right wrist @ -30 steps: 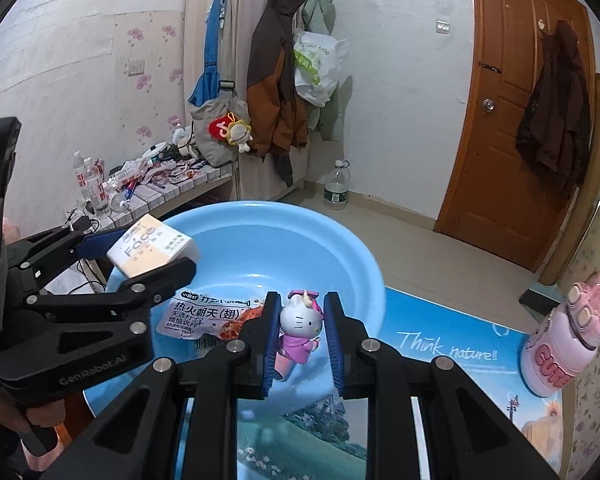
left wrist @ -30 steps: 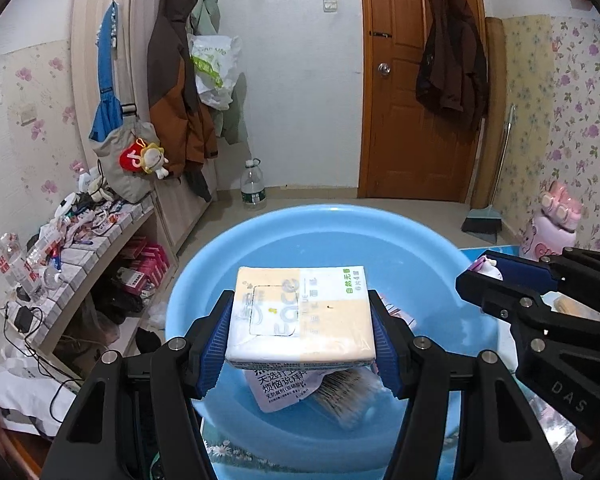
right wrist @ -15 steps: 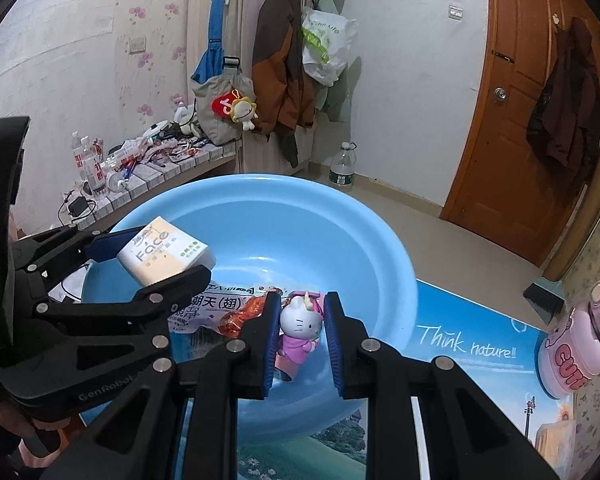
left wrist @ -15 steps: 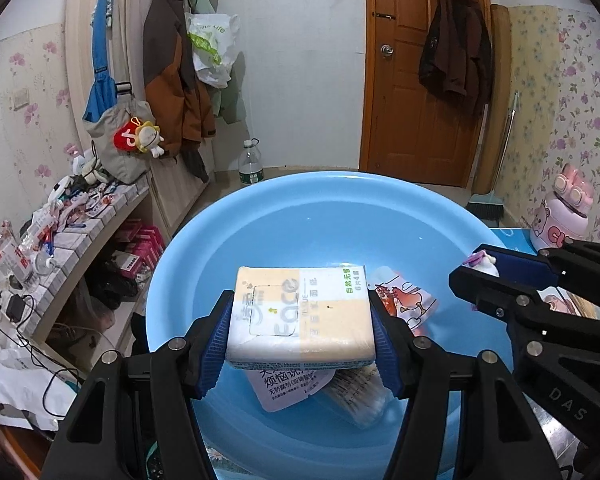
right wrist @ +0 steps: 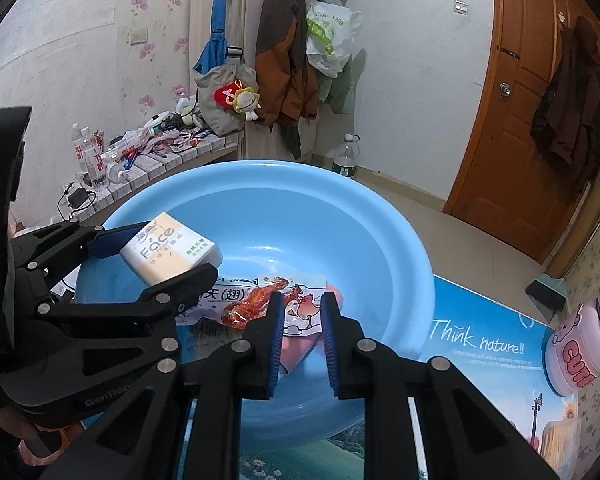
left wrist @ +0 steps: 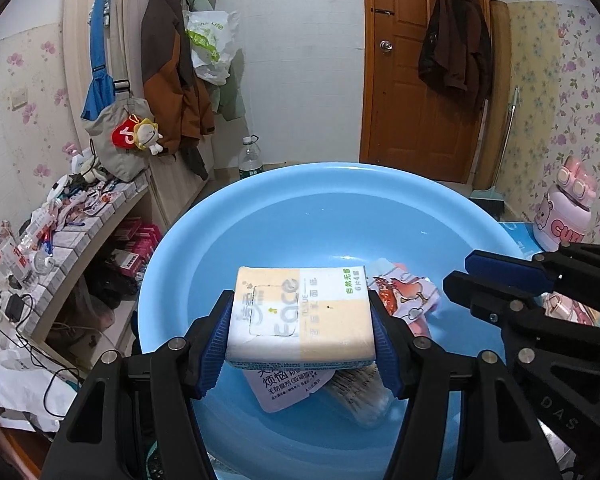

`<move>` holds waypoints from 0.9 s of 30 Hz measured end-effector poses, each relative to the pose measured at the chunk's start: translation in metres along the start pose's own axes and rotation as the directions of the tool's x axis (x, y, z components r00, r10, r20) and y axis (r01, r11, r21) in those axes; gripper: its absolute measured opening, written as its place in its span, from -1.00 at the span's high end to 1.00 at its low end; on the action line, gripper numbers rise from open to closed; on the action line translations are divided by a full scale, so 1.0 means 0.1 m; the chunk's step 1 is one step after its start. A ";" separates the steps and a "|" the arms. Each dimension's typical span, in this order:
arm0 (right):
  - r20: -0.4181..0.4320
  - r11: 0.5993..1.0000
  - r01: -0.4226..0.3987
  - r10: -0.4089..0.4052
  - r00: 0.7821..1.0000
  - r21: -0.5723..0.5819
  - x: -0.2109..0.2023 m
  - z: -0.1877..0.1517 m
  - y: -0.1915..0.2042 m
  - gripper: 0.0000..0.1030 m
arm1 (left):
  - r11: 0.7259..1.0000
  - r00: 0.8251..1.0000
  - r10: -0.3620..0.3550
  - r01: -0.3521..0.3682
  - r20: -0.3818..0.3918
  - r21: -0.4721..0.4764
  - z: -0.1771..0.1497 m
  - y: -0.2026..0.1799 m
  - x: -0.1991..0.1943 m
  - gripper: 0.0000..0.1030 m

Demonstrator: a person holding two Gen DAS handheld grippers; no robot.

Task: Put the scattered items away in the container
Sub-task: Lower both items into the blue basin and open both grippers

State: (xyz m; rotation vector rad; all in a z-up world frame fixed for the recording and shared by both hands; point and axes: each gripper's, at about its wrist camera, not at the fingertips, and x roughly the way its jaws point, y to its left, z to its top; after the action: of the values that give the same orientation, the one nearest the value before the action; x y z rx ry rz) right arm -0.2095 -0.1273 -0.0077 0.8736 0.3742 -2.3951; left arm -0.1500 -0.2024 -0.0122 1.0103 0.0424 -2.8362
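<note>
Room: small room with floral wallpaper, coats on hooks, a wooden door [left wrist: 412,80] and a cluttered shelf [left wrist: 80,224] to one side; the work sits on a printed blue mat [right wrist: 480,344].
Tissue pack: the pack [left wrist: 296,300] is clamped flat by its two short sides, off the bottom, hanging over the near half of the basin.
Left gripper: its blue pads grasp the tissue pack squarely [left wrist: 300,336]; the soft pack looks barely squeezed.
Basin: the blue basin [left wrist: 340,184] already holds a snack packet [right wrist: 260,300], a white sachet [left wrist: 288,388] and what looks like a cotton-swab box [left wrist: 360,396], all right under the pack.
Right gripper: it grasps nothing [right wrist: 302,300]; its jaws have just been closing a little with nothing between them, over the snack packet and something pink [right wrist: 296,354] that I cannot identify.
Step in hand: probably dropping the pack into the basin.
How to do it well: lower it close to the pile, keep it level, then part the pads fully and lift straight back so neither pad drags it out.
Watch: the right gripper is near; keep the two apart.
Outside the basin: a pink bottle [left wrist: 560,216] stands on the mat.
</note>
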 end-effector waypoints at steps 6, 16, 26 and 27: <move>-0.005 1.000 0.001 -0.001 1.000 -0.001 0.01 -0.01 0.01 0.62 | 1.000 1.000 -0.005 0.005 0.000 0.002 0.00 0.01 -0.01 -0.17; -0.005 1.000 0.001 -0.001 1.000 0.002 0.00 -0.02 0.00 0.62 | 1.000 1.000 -0.007 0.007 -0.003 -0.002 0.01 0.01 -0.01 -0.17; -0.006 1.000 0.001 -0.001 1.000 0.015 -0.03 -0.06 -0.04 0.62 | 1.000 1.000 -0.001 0.001 0.006 0.012 0.01 -0.04 -0.04 -0.28; -0.007 1.000 0.002 -0.002 1.000 0.019 -0.03 -0.07 -0.05 0.62 | 1.000 1.000 0.003 -0.003 0.013 0.013 0.01 -0.05 -0.06 -0.33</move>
State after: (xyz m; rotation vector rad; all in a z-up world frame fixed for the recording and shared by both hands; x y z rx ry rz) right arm -0.2068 -0.1191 -0.0103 0.8911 0.3558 -2.4020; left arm -0.1467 -0.1971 -0.0079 0.9941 0.0214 -2.8435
